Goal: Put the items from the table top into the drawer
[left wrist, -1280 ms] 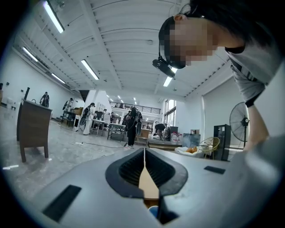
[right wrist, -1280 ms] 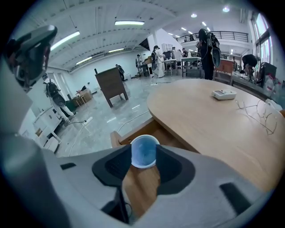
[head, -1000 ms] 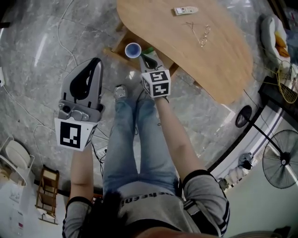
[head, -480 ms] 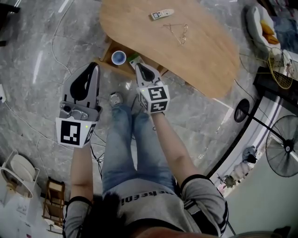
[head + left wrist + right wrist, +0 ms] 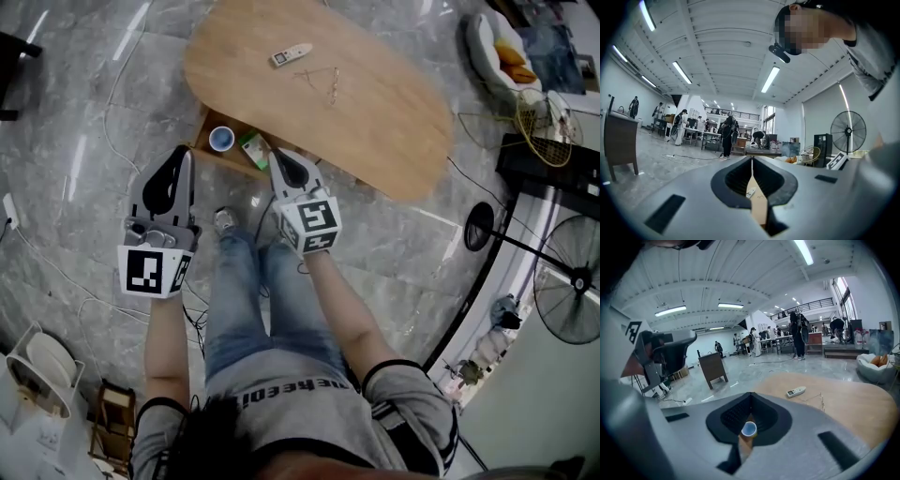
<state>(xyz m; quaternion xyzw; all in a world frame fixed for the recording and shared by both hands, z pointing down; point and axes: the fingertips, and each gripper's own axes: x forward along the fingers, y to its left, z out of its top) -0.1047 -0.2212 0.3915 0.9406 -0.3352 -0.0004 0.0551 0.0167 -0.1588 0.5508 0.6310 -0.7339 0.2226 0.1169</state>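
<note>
A white remote (image 5: pixel 290 54) and a thin wire-framed thing (image 5: pixel 323 82), perhaps glasses, lie on the oval wooden table (image 5: pixel 394 112). Under the table's near edge the drawer (image 5: pixel 214 120) stands open, holding a blue-rimmed cup (image 5: pixel 221 139) and a green item (image 5: pixel 251 150). My right gripper (image 5: pixel 277 155) is shut and empty, hanging just above and beside the drawer. My left gripper (image 5: pixel 182 153) is shut too, out over the floor left of the drawer. The right gripper view shows the cup (image 5: pixel 749 429) through the shut jaws, with the remote (image 5: pixel 796 391) beyond.
The person's legs (image 5: pixel 262 300) stand right in front of the drawer. A standing fan (image 5: pixel 572 300) and a black stand (image 5: pixel 487 225) are at the right. Cables (image 5: pixel 56 262) trail over the marble floor. A dark cabinet (image 5: pixel 712 369) stands far off.
Both grippers have risen away from the drawer, the right one more, tilting further down. The table and drawer now look smaller and farther off. Both stay shut and empty.
</note>
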